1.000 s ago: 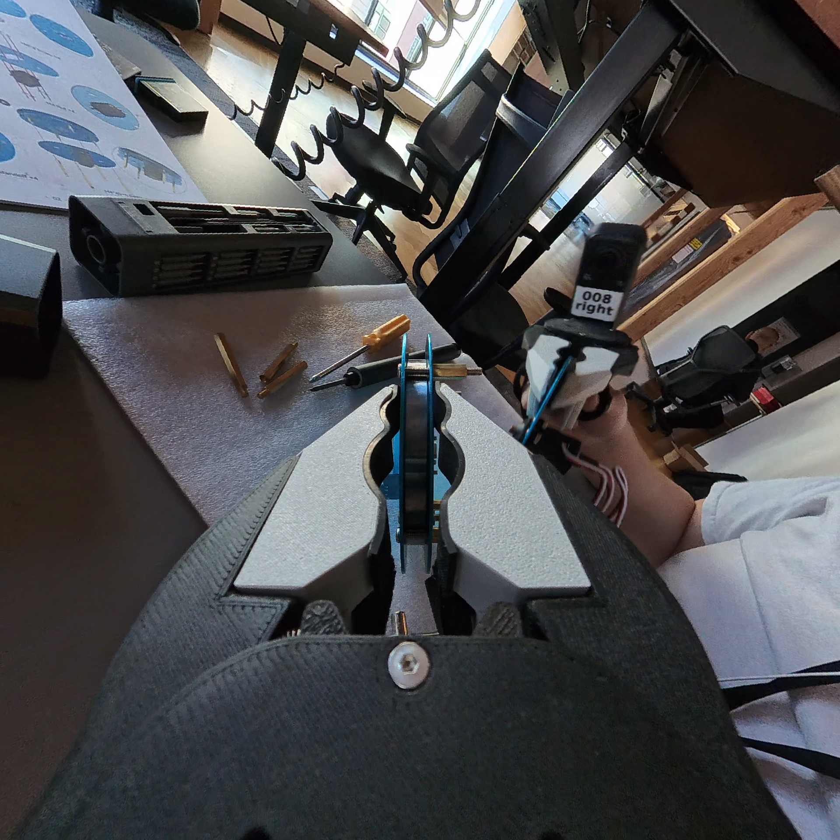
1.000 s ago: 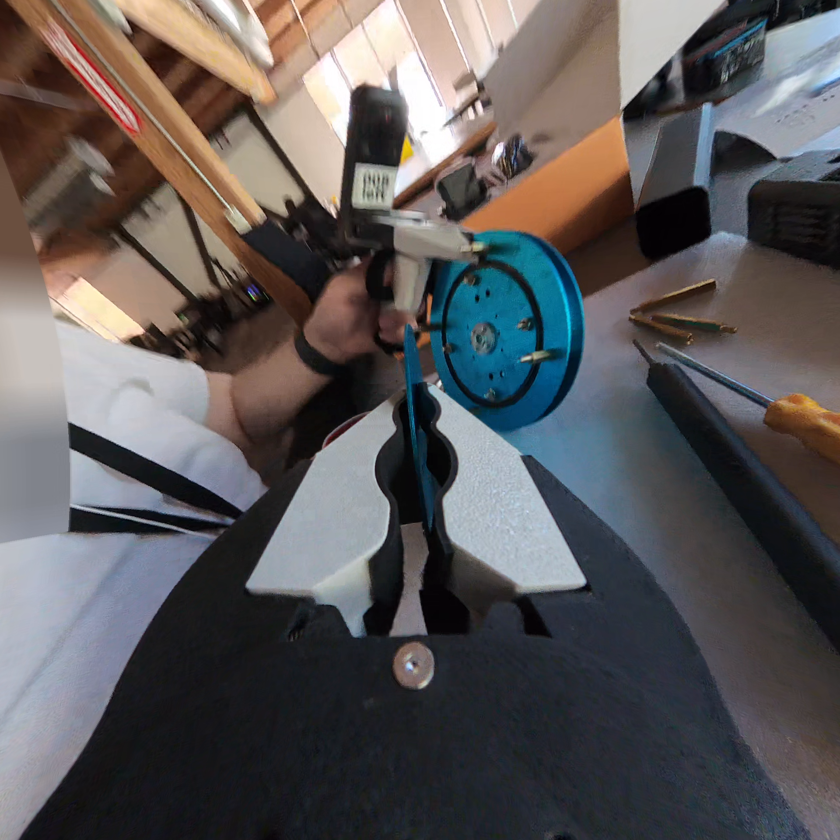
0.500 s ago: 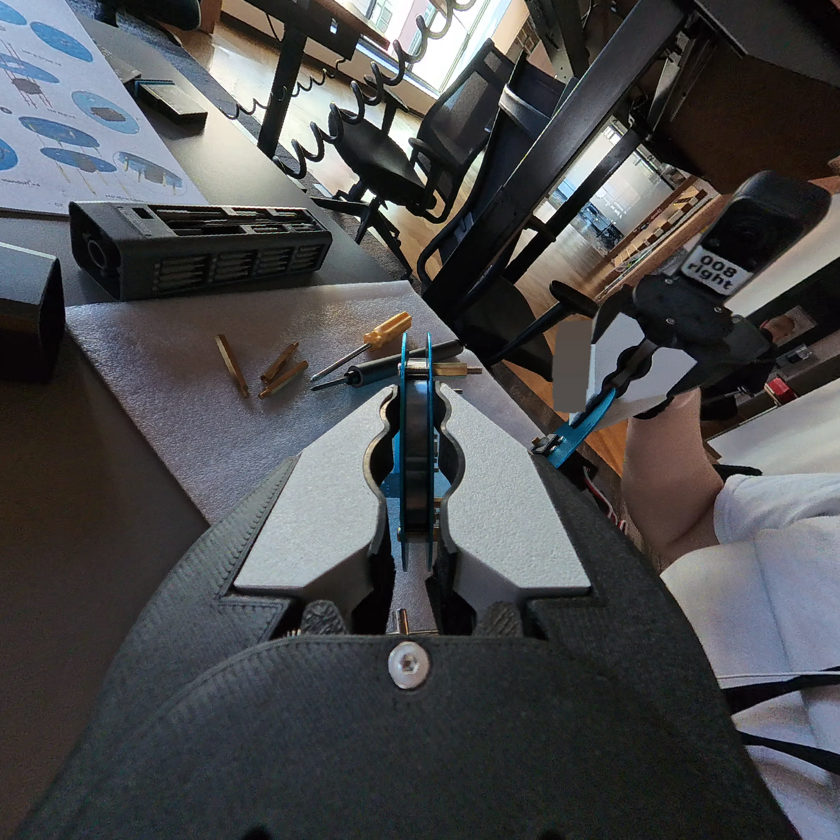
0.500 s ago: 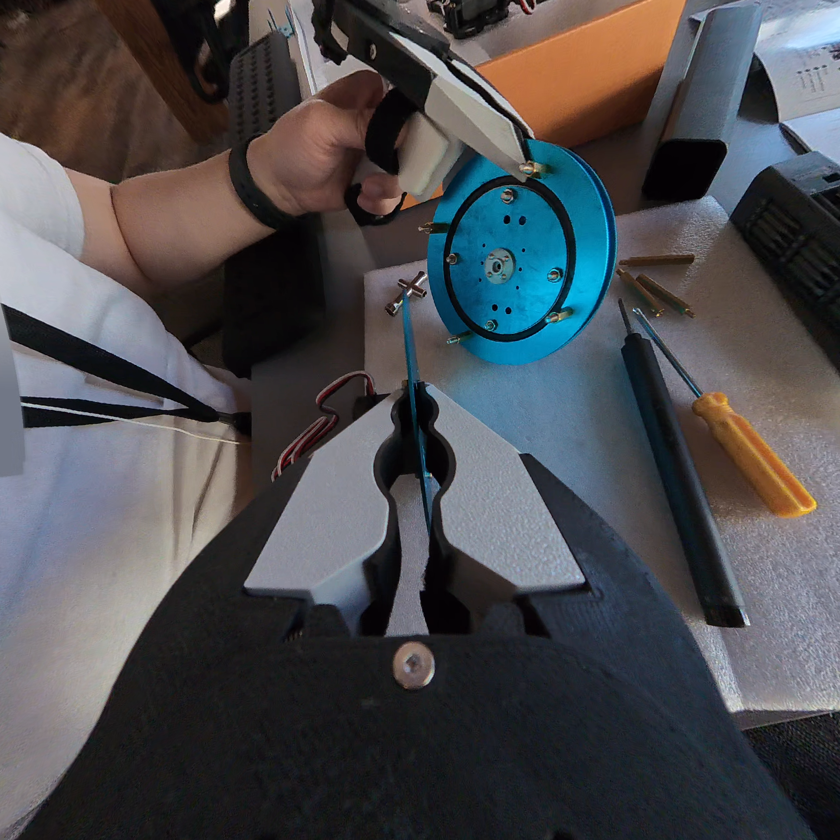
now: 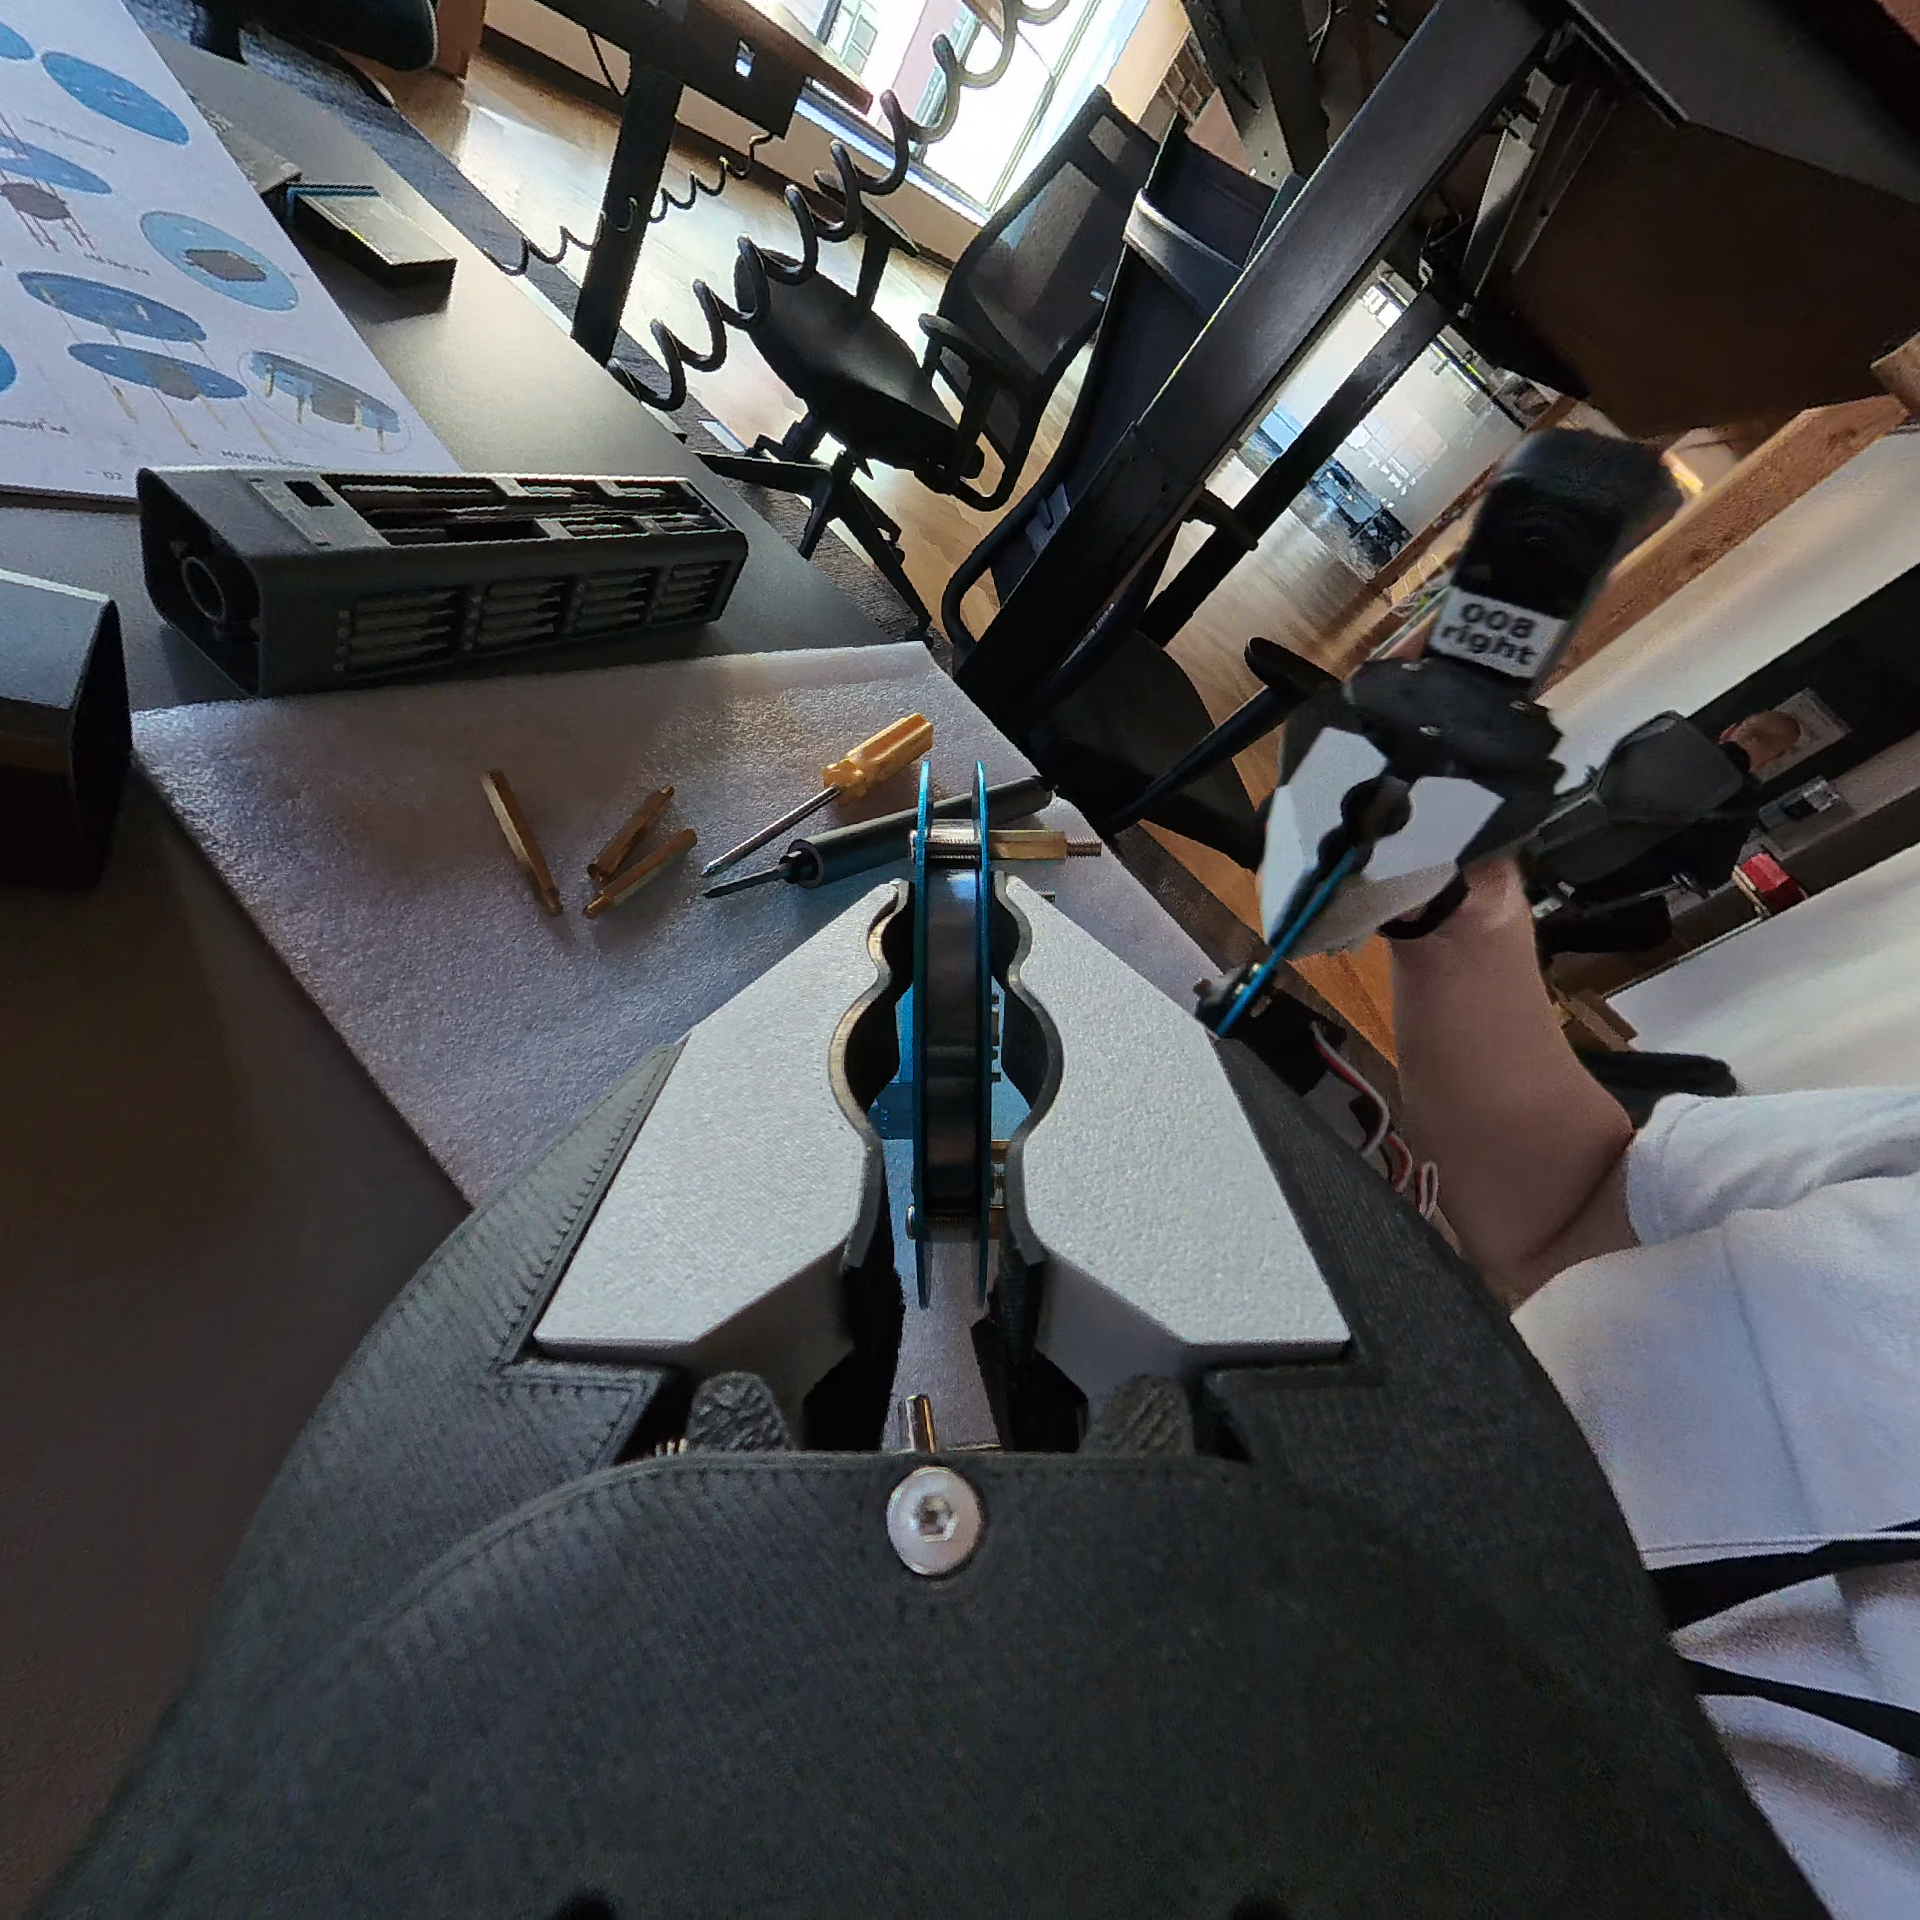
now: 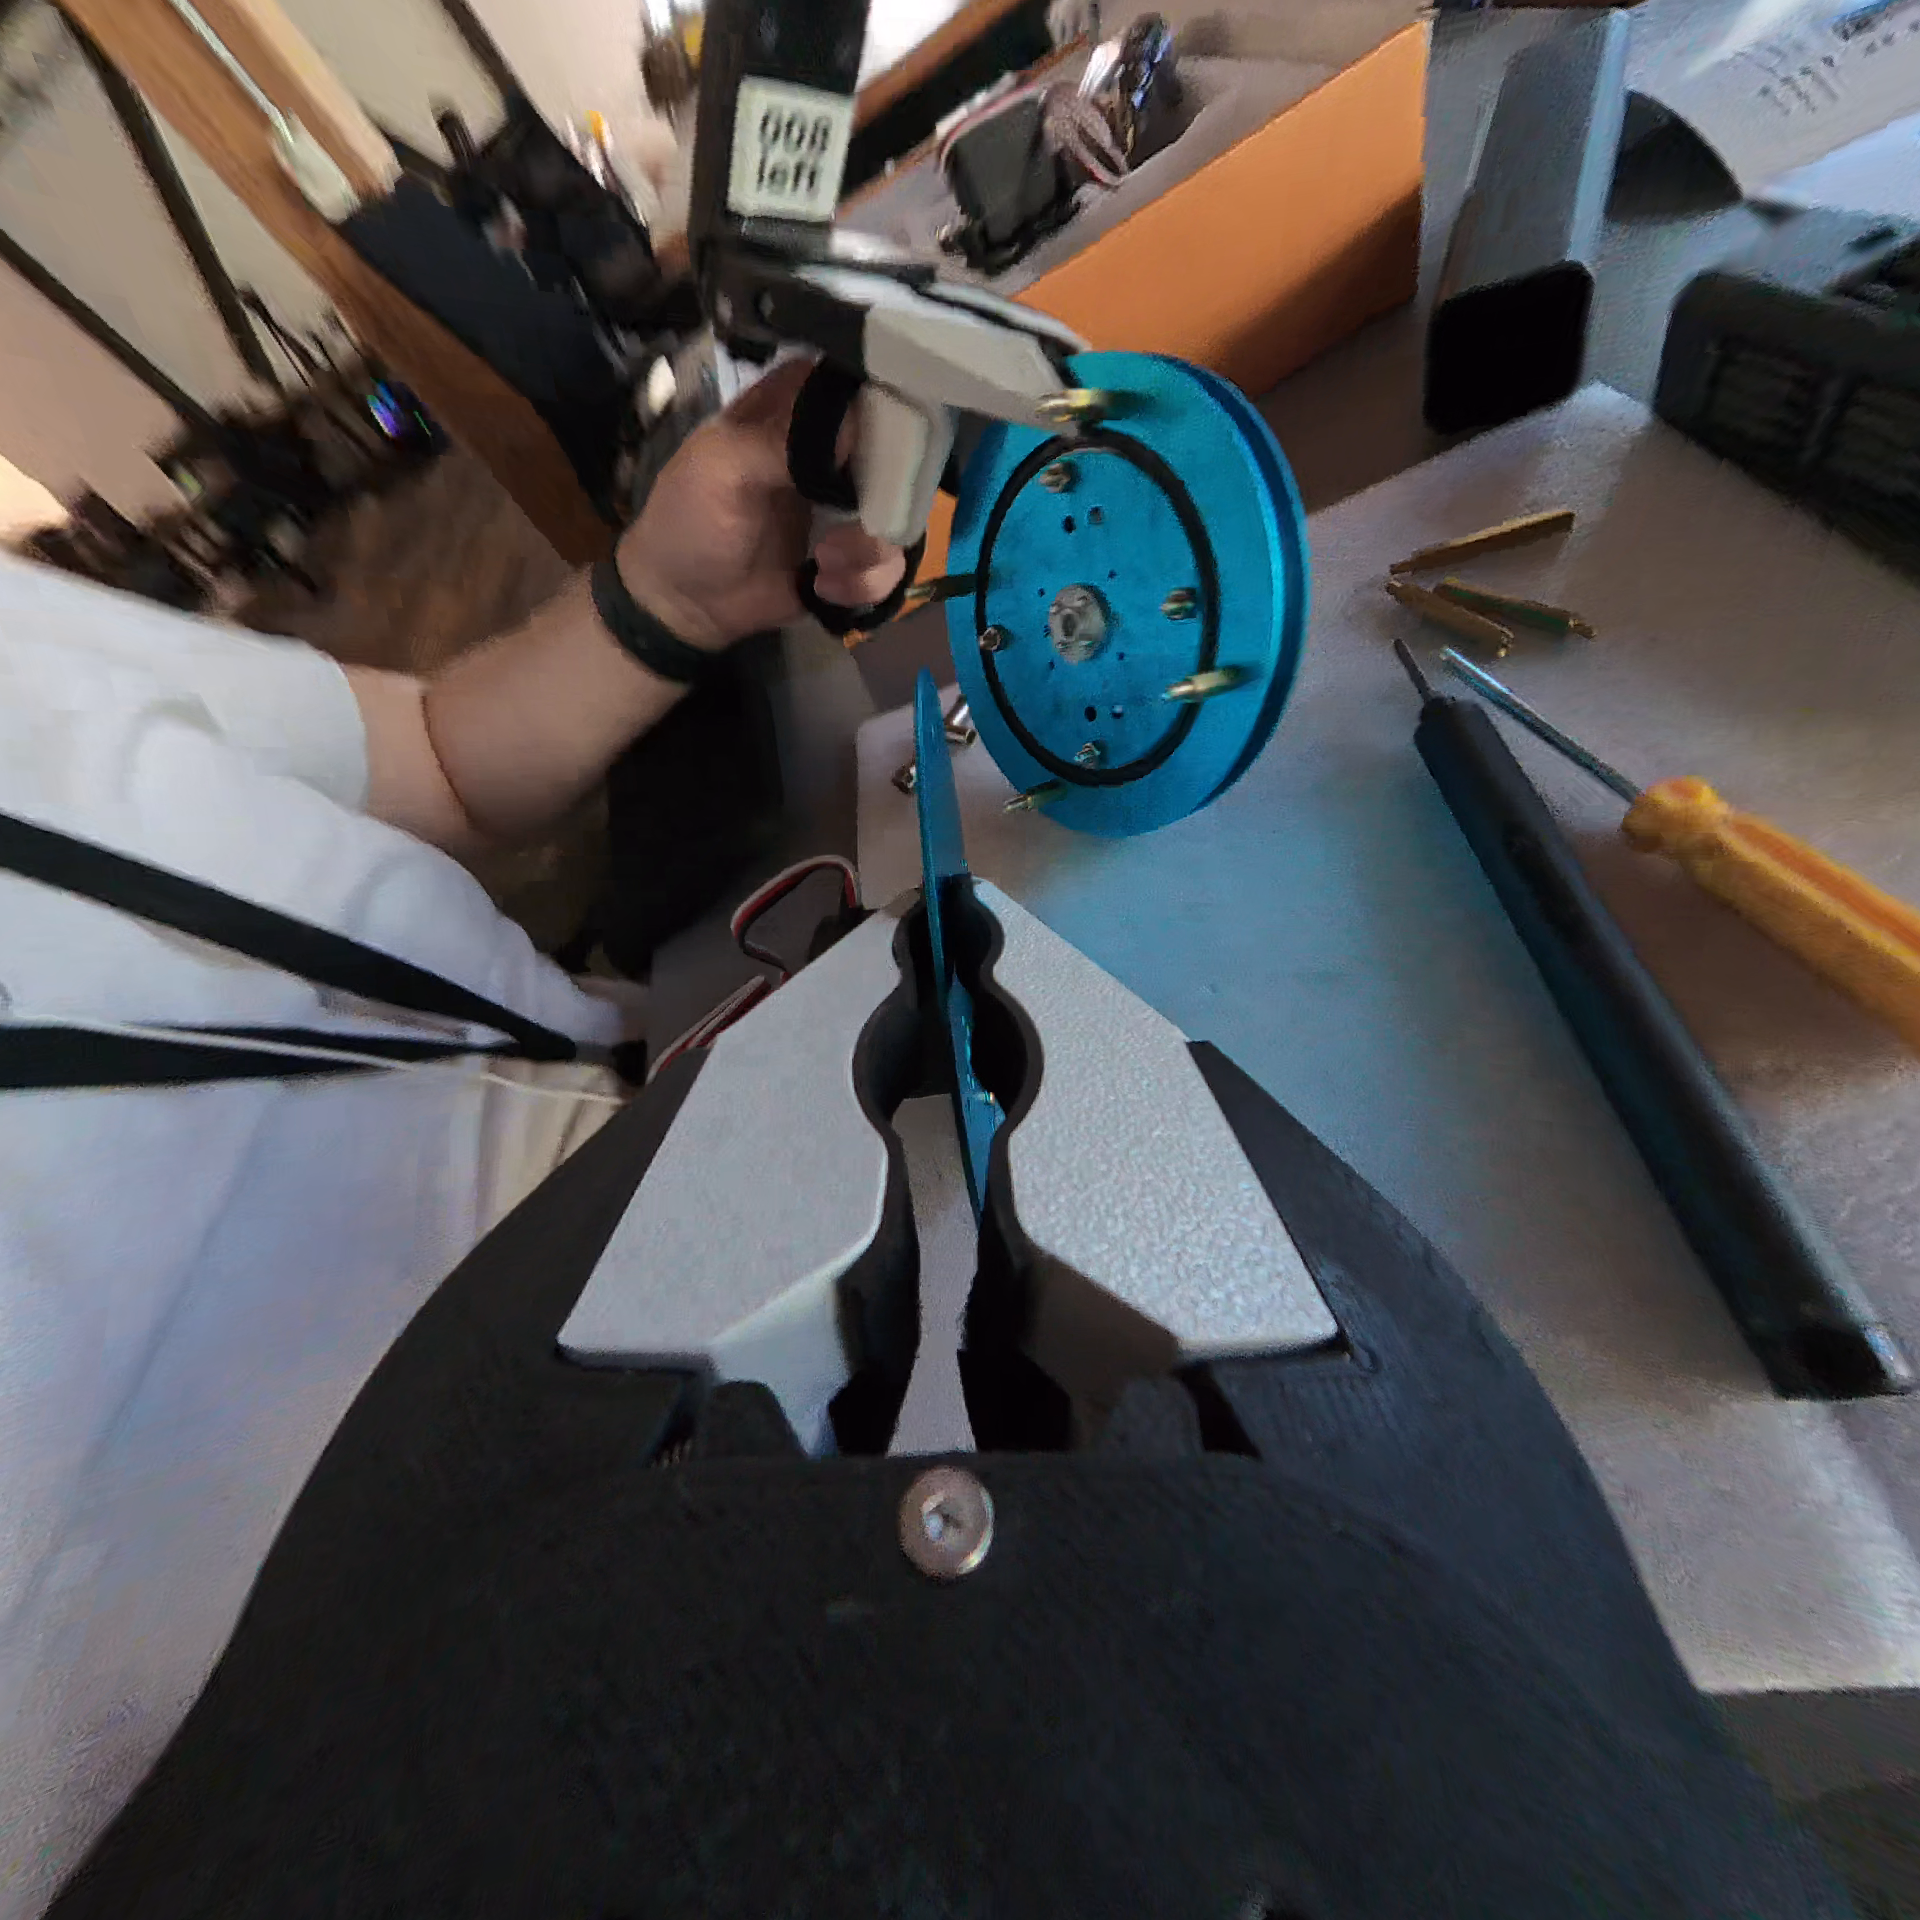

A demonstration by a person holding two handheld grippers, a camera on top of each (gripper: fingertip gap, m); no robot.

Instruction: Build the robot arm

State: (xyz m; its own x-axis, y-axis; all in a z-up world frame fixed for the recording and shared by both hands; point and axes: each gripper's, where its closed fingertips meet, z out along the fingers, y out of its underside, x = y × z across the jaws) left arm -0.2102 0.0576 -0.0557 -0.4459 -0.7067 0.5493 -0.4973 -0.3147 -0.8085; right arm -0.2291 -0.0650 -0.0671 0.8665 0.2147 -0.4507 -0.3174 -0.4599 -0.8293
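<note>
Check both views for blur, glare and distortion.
Left wrist view: sharp nearby, bright glare from the window, the right hand-held gripper slightly motion-blurred, strong wide-angle bending. Right wrist view: background smeared by motion, round blue metal disc assembly fairly clear.

Left gripper (image 5: 951, 914) clamps wheel (image 6: 1127, 592) on edge, above mat (image 5: 416, 852). Right gripper (image 6: 951, 914) grips thin plate (image 6: 940, 821) edge-on, just before wheel's face, apart from it. On mat right of wheel in right wrist view: two screwdrivers (image 6: 1621, 997) side by side, three standoffs (image 6: 1486, 597) behind them. Bit case (image 5: 436, 577) beyond mat; sheet (image 5: 156, 301) behind case.
</note>
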